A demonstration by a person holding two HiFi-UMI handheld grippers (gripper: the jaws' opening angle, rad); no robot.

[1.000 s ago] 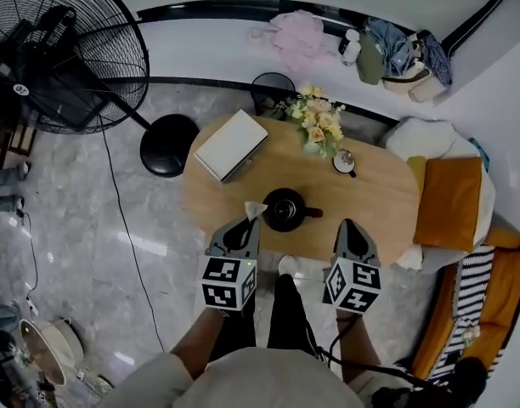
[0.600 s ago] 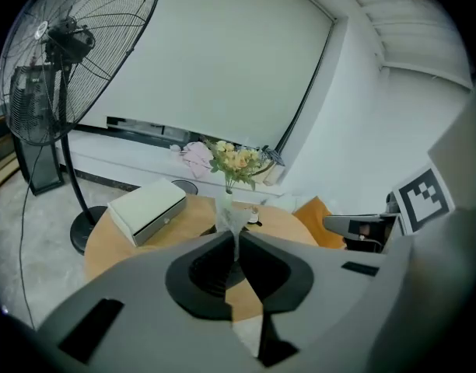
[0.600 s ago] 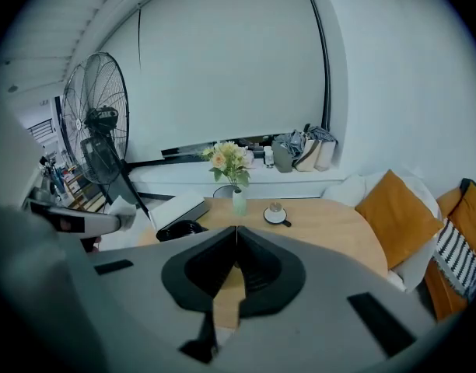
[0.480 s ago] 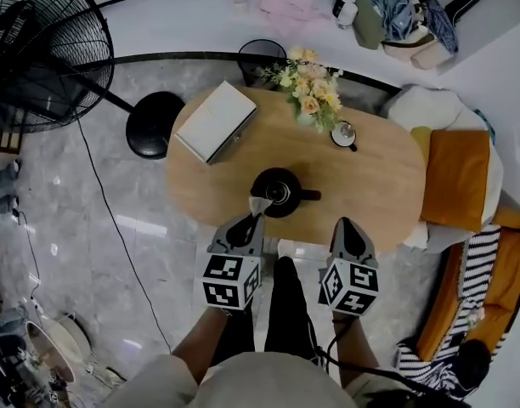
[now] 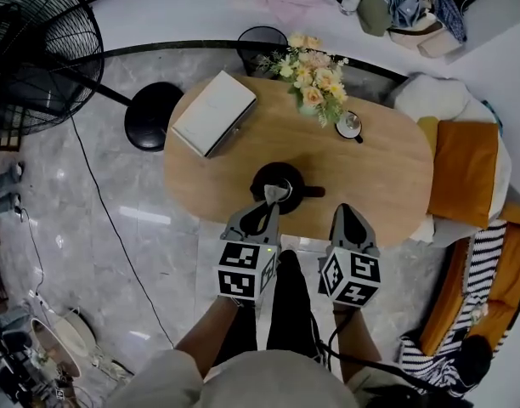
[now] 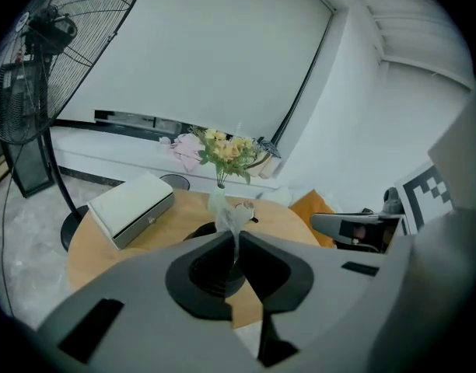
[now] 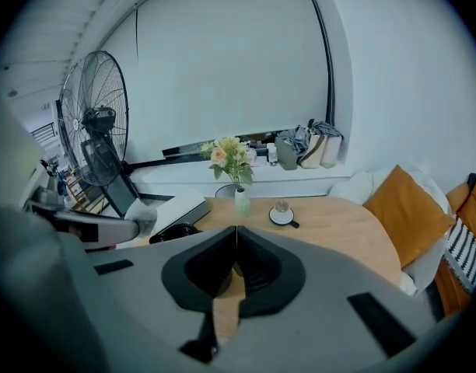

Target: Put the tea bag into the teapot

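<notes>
A black teapot (image 5: 279,186) stands on the oval wooden table (image 5: 370,177), near its front edge. My left gripper (image 5: 275,199) is shut on a pale tea bag (image 5: 276,193), which hangs right over the teapot's mouth in the head view. In the left gripper view the tea bag (image 6: 232,220) sticks up from the closed jaws, with the teapot (image 6: 215,266) behind them. My right gripper (image 5: 348,212) is shut with nothing in it, over the table's front edge to the right of the teapot. Its own view shows the teapot (image 7: 172,232) at the left.
A white box (image 5: 214,113) lies at the table's left end. A vase of flowers (image 5: 315,83) and a cup on a saucer (image 5: 350,126) stand at the back. A big fan (image 5: 39,58), a black stool base (image 5: 151,116) and an orange cushion (image 5: 462,172) surround the table.
My left gripper has carried the tea bag right and forward, from the teapot's left edge to over its mouth. The right gripper has stayed put.
</notes>
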